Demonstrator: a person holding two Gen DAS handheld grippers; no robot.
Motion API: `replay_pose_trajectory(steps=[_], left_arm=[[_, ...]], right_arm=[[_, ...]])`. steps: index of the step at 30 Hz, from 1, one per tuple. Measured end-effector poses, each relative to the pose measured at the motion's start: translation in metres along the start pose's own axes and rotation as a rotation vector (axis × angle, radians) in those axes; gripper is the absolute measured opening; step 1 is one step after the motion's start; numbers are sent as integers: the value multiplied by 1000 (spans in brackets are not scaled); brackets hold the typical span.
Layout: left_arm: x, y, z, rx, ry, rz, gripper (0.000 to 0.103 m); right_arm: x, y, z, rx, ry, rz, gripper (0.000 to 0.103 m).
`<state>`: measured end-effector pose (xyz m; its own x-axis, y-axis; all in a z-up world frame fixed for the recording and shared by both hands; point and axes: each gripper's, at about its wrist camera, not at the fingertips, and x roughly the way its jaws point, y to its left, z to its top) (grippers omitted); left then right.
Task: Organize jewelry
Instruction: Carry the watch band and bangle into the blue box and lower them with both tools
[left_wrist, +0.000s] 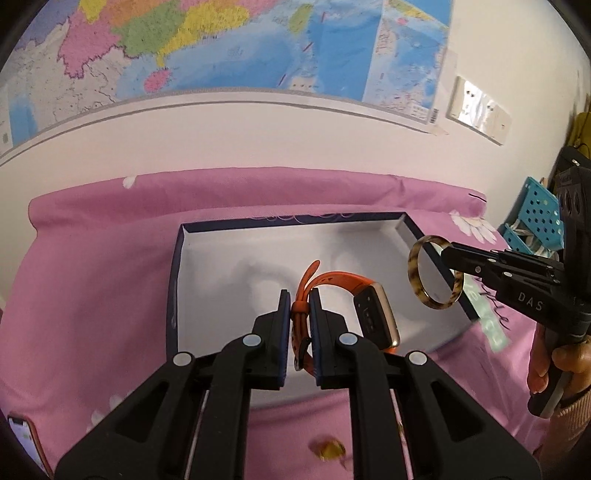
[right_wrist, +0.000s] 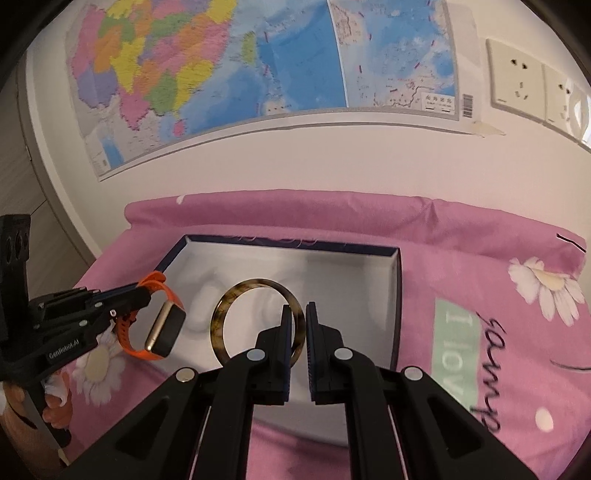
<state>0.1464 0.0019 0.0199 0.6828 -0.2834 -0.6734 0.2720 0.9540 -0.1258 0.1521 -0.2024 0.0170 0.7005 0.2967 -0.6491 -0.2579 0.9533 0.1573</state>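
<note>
1. Holding a gripper in each hand, you have both tools angled downward toward an open box (left_wrist: 177, 280) on a bed.
2. Your left gripper (left_wrist: 300, 317) is clamped on the orange strap of a watch (left_wrist: 375, 314); the strap sits pinched between the two blue-padded fingers, and the gold-edged watch face hangs just to the right of them.
3. Your right gripper (right_wrist: 298, 321) is clamped on the rim of a tortoiseshell bangle (right_wrist: 221, 314), which stands upright with most of its ring to the left of the fingers.
4. Your right hand (left_wrist: 561, 369) wraps that tool's handle at the right edge of the left view.
5. A pink bedsheet (right_wrist: 461, 236) with white daisies covers the bed; behind it a white wall carries a coloured map (right_wrist: 221, 66) and wall sockets (right_wrist: 517, 77).
6. The box is dark blue outside, pale inside, and lies near the bed's far edge.
7. Both pieces hang above the box: the watch near its left side, the bangle over its right rim.
</note>
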Motion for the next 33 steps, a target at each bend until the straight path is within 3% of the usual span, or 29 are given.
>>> replay_pose_trajectory(steps=[22, 33], left_arm=[[95, 14, 40, -42, 129, 63, 11], [112, 14, 45, -91, 164, 76, 16]], right_arm=[[111, -17, 44, 64, 202, -66, 6], [111, -5, 47, 43, 187, -110, 11]])
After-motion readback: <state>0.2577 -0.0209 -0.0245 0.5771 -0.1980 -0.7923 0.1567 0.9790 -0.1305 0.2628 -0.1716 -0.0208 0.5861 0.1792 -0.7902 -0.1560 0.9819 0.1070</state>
